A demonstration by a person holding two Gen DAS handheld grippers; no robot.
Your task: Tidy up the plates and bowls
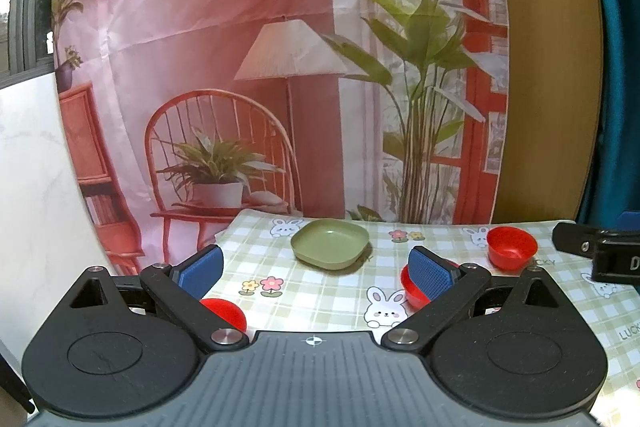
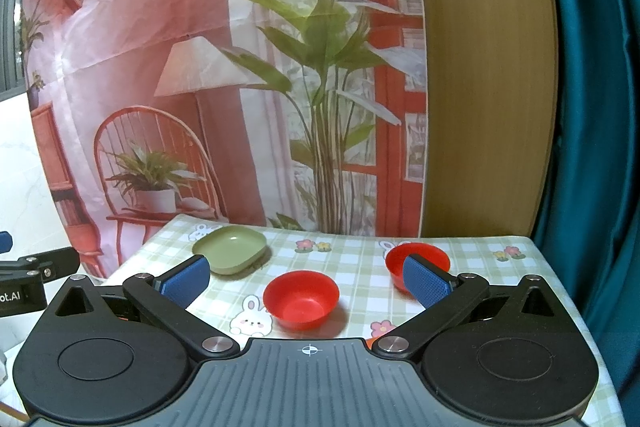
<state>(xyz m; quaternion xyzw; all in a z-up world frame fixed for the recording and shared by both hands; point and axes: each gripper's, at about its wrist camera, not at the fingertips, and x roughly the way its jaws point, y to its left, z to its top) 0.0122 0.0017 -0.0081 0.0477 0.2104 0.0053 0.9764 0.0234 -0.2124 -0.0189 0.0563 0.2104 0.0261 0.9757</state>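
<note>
A green square plate (image 1: 330,243) (image 2: 230,249) rests near the far edge of the table. In the right wrist view, one red bowl (image 2: 301,299) stands upright just ahead, between the fingers of my right gripper (image 2: 307,282), which is open and holds nothing. A second red bowl (image 2: 424,257) sits further right, partly behind the right finger. My left gripper (image 1: 316,267) is open and holds nothing, with the plate beyond it. In the left wrist view, its fingers partly hide a red bowl (image 1: 412,291) and another red piece (image 1: 226,311). The far red bowl (image 1: 512,247) stands to the right.
A green checked cloth with rabbits and flowers (image 1: 320,299) (image 2: 360,267) covers the table, whose left edge drops off near the plate. A printed backdrop (image 1: 240,67) hangs behind, with a wooden panel (image 2: 480,107) and a teal curtain (image 2: 592,147) at the right. The other gripper's black body (image 1: 600,251) shows at the right edge.
</note>
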